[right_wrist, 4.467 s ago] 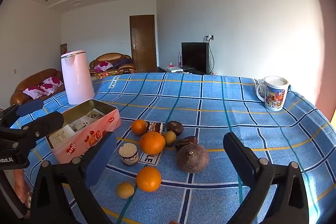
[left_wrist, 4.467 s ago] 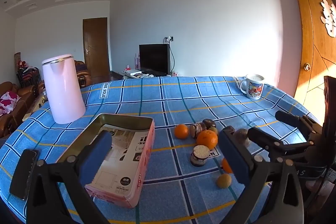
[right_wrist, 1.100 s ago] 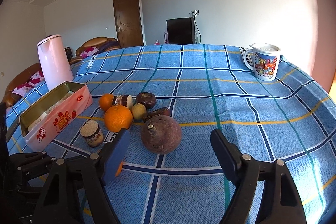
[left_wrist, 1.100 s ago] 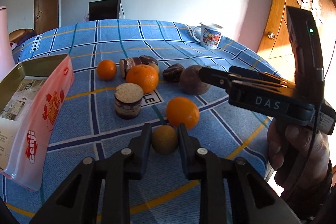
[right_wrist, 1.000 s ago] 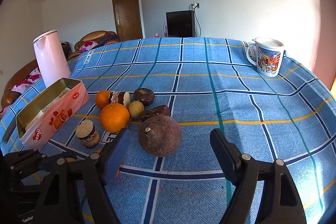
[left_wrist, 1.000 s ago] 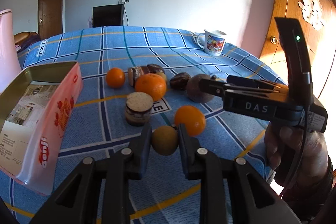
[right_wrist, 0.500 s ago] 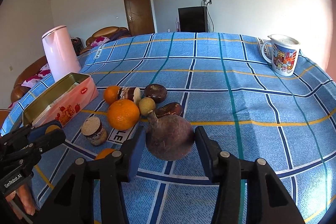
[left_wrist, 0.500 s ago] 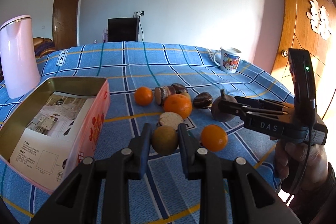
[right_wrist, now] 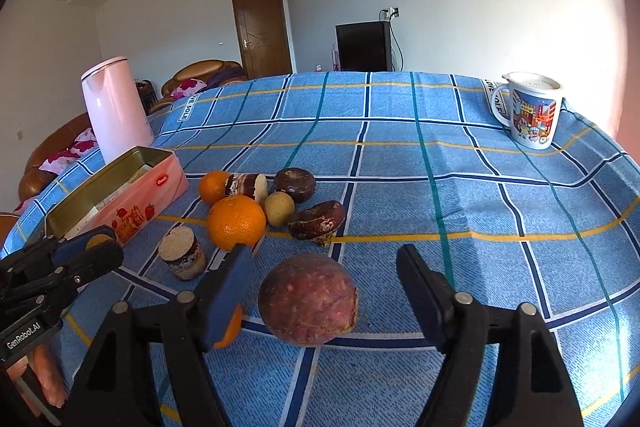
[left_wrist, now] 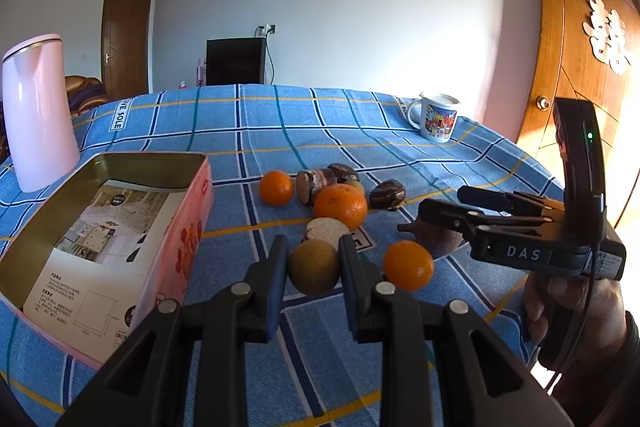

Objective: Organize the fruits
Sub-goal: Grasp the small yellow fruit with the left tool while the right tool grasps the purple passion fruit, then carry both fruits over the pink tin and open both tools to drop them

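Two tools are at work over the blue checked worktop (right_wrist: 460,187). The left tool (left_wrist: 314,269) is pinching a small round yellow-brown fruit (left_wrist: 314,267), which a second ago sat low by the near orange (left_wrist: 408,265) and is now carried clear of the cloth, with the open pink tin (left_wrist: 120,219) just to its left. That suggests the first fruit is on its way to the tin, which so far holds only a printed card.

The right tool (right_wrist: 324,291) closed around the big purple-brown fruit (right_wrist: 308,299) half a second ago; its jaws are now opening again, and the fruit lies on the cloth between them with a gap on each side. That attempt looks abandoned or about to be retried.

The purple-brown fruit is round, dull and mottled, with rough skin and a stub at one end. Beyond it lie a large orange (right_wrist: 236,223), a smaller one (right_wrist: 213,187), a second yellow-brown fruit (right_wrist: 279,208), two dark wrinkled fruits (right_wrist: 318,221) and two small cork-topped jars (right_wrist: 182,253), all close together.
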The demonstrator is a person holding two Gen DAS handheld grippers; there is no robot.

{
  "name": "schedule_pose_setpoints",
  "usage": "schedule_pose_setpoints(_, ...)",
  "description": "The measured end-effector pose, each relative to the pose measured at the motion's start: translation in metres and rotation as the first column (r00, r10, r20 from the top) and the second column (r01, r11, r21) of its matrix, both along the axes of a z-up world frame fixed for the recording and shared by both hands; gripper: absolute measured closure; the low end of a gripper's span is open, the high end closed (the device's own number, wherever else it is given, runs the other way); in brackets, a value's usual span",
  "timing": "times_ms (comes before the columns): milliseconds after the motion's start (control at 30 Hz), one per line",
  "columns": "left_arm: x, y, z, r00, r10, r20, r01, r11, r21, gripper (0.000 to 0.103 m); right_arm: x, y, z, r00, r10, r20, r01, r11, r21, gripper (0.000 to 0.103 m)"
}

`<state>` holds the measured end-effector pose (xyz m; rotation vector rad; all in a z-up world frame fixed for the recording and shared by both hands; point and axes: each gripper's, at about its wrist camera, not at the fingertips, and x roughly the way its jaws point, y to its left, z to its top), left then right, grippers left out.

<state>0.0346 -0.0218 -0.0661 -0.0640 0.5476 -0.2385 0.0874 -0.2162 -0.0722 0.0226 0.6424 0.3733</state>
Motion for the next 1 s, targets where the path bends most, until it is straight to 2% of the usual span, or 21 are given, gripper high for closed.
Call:
schedule_pose_setpoints(67,-0.001,0.0,-0.001,1.0,0.0,-0.001,0.0,1.0,-0.001,0.076,0.003,0.002,-0.003,0.999,0.002,-0.034,-0.003,1.0,-0.021,0.026)
schedule_pose_setpoints(100,-0.001,0.001,-0.001,1.0,0.002,-0.001,-0.002,1.0,-0.002,0.076,0.004,0.003,-0.003,0.999,0.012,-0.043,-0.013,1.0,-0.021,0.031)
schedule_pose_setpoints(133,-0.001,0.001,-0.001,1.0,0.003,0.0,-0.003,1.0,-0.003,0.076,0.004,0.003,-0.005,0.998,0.03,-0.056,-0.031,0.999,-0.014,0.04)
schedule_pose_setpoints(233,-0.002,0.003,0.0,1.0,0.008,0.003,-0.008,1.0,-0.009,0.076,0.006,0.002,-0.008,0.99,0.099,-0.102,-0.095,0.995,0.043,0.05)
schedule_pose_setpoints(333,-0.004,0.004,0.003,1.0,0.009,0.015,-0.009,1.0,-0.011,0.076,0.005,0.0,-0.007,0.991,0.094,-0.091,-0.089,0.994,0.059,0.05)
schedule_pose_setpoints(400,-0.006,0.004,0.005,1.0,0.015,0.026,-0.014,1.0,-0.006,0.076,0.0,-0.002,-0.003,0.994,0.095,-0.051,-0.091,0.993,0.072,0.05)
schedule_pose_setpoints(567,-0.011,0.005,0.012,0.997,0.038,0.07,-0.04,0.999,0.034,0.076,-0.01,-0.005,0.005,0.996,0.081,0.023,-0.083,0.992,0.091,0.05)
schedule_pose_setpoints(733,-0.015,0.01,0.019,0.991,0.067,0.116,-0.076,0.994,0.077,0.076,-0.02,0.007,0.02,0.989,0.114,0.096,-0.124,0.987,0.106,0.05)
schedule_pose_setpoints(867,-0.014,0.027,0.026,0.986,0.099,0.131,-0.108,0.992,0.067,0.076,-0.026,0.025,0.037,0.978,0.15,0.146,-0.166,0.98,0.105,0.05)
schedule_pose_setpoints(1000,-0.009,0.053,0.033,0.978,0.15,0.142,-0.159,0.986,0.049,0.076,-0.022,0.045,0.05,0.969,0.192,0.158,-0.213,0.968,0.131,0.05)
